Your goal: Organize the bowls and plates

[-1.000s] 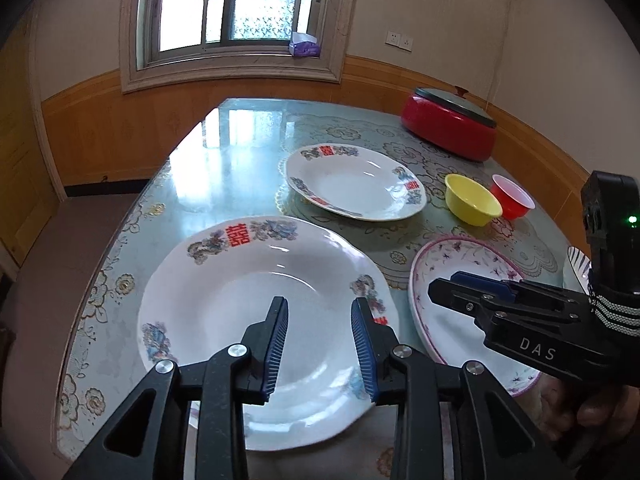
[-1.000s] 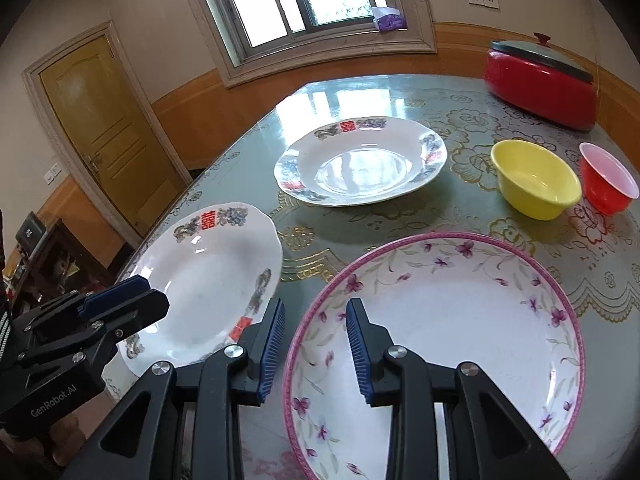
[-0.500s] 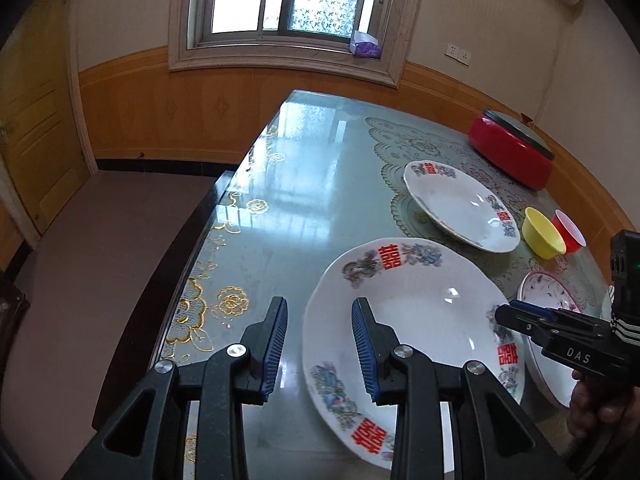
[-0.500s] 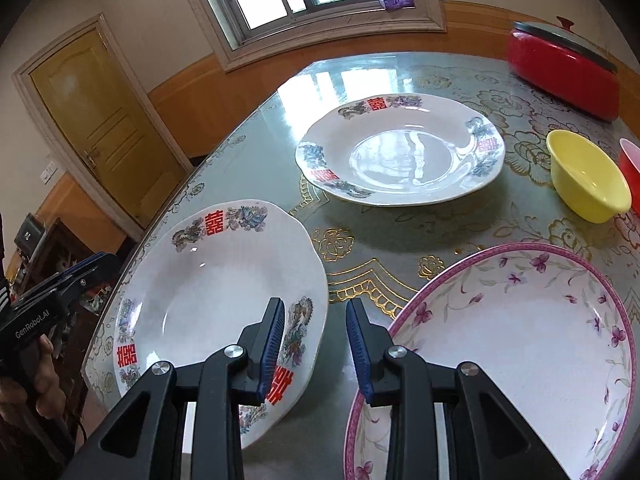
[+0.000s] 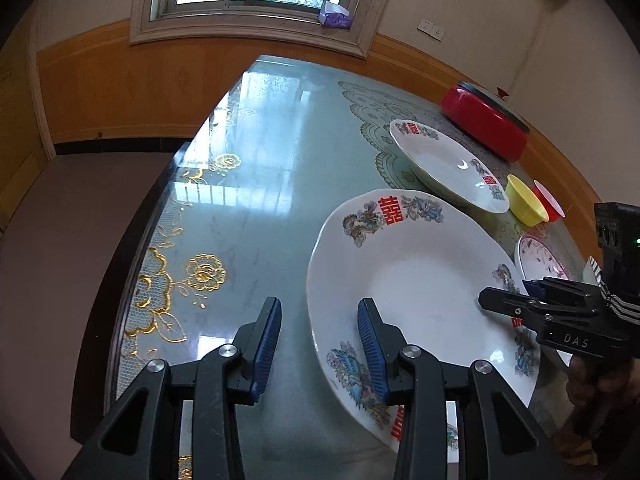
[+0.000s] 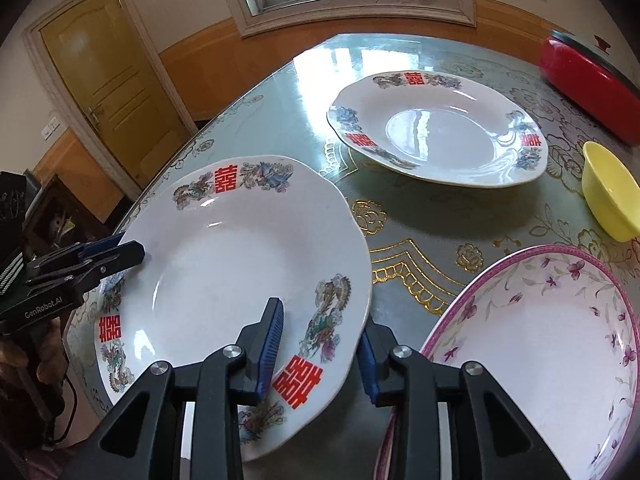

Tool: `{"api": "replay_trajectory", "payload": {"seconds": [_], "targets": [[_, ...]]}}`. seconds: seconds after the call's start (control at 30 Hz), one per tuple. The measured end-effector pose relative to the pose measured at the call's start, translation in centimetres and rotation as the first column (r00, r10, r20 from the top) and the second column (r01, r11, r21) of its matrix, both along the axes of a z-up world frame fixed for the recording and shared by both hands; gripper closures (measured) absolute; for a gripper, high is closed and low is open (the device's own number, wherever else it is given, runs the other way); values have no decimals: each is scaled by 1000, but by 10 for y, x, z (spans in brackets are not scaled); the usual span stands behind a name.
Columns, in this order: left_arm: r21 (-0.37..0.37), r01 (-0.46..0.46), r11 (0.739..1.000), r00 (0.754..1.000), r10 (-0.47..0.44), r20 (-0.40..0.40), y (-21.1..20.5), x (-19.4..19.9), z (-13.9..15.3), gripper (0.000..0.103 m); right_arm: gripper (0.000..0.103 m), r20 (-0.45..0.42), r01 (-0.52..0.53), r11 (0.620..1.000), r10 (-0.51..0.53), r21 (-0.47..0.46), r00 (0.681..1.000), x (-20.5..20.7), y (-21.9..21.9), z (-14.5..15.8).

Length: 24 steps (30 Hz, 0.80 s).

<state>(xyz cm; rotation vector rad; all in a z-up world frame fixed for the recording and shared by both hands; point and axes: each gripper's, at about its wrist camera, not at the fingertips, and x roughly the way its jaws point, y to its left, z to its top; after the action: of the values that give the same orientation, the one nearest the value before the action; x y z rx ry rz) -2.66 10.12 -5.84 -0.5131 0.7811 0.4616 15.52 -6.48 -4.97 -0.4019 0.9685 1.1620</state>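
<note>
A white plate (image 5: 420, 280) with red characters and dragon print lies near the table's front edge. My left gripper (image 5: 318, 340) straddles its left rim, one finger over the plate and one outside. Its jaws are opening, the pads clear of the rim. My right gripper (image 6: 318, 354) straddles the same plate (image 6: 224, 264) at its right rim. Its jaws are opening too and do not press on the rim. Each gripper appears in the other's view: the right gripper (image 5: 504, 298), the left gripper (image 6: 120, 250). A matching plate (image 6: 436, 132) sits farther back.
A pink-rimmed floral plate (image 6: 540, 340) lies to the right of the near plate. Behind it stand a yellow bowl (image 6: 608, 196) and a red bowl (image 5: 550, 200). A red lidded pot (image 5: 484, 124) is at the back right. The table edge (image 5: 132, 264) runs close on the left.
The left gripper moved left and down to the near plate's left rim. The right gripper moved left from the floral plate to the same plate's right rim. Both jaws widened a little.
</note>
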Motion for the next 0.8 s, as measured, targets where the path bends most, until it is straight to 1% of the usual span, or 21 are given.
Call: {"api": "replay_trajectory", "payload": {"seconds": [0.03,0.07,0.1,0.17,0.2,0.23,0.3,0.33,0.4,0.43,0.47,0.5,0.57,0.8], "targets": [[-12,11,1000,1000,-11,-3,-1,4,-3,63,67,17,-3,1000,3,-6,1000,-3,2,-1],[-20,25,1000,1000,-25,-6,-3,8,-6,64,65,31,-10,1000,11,-7,999,-6,3,-1],[-24,44,999,999,-44,-11,-7,10,-8,67,63,48,-21,1000,21,-4,999,-9,4,-1],[33,38,999,999,-37,-28,-15,13,-9,68,58,83,-45,999,45,0,996,-15,5,-1],[47,33,998,999,-31,-34,-16,13,-8,69,57,98,-47,999,47,3,994,-17,4,-1],[34,26,999,999,-25,-27,-15,13,-8,71,57,101,-46,999,45,8,994,-17,4,-2],[-1,4,1000,1000,-4,-4,-9,9,-7,75,57,92,-35,999,33,24,995,-15,3,-2],[17,-1,1000,1000,1,4,-11,6,-4,76,57,87,-23,999,20,32,996,-15,2,-3],[84,8,996,1000,-8,-3,-17,6,1,76,58,85,-20,999,16,45,996,-16,1,-3],[81,8,997,1000,-8,3,-16,6,2,76,59,88,-21,999,17,49,996,-16,0,-3],[62,1,998,1000,-2,10,-14,4,1,76,60,86,-26,998,22,51,996,-16,-1,-2],[55,-5,998,1000,4,14,-13,3,1,77,63,79,-28,998,24,52,997,-15,-2,-2],[55,-8,998,1000,7,18,-15,1,2,78,65,56,-20,998,16,64,998,-11,-4,-1],[70,15,997,999,-18,48,-27,2,10,77,65,28,-28,995,26,95,999,-6,-11,4]]}}
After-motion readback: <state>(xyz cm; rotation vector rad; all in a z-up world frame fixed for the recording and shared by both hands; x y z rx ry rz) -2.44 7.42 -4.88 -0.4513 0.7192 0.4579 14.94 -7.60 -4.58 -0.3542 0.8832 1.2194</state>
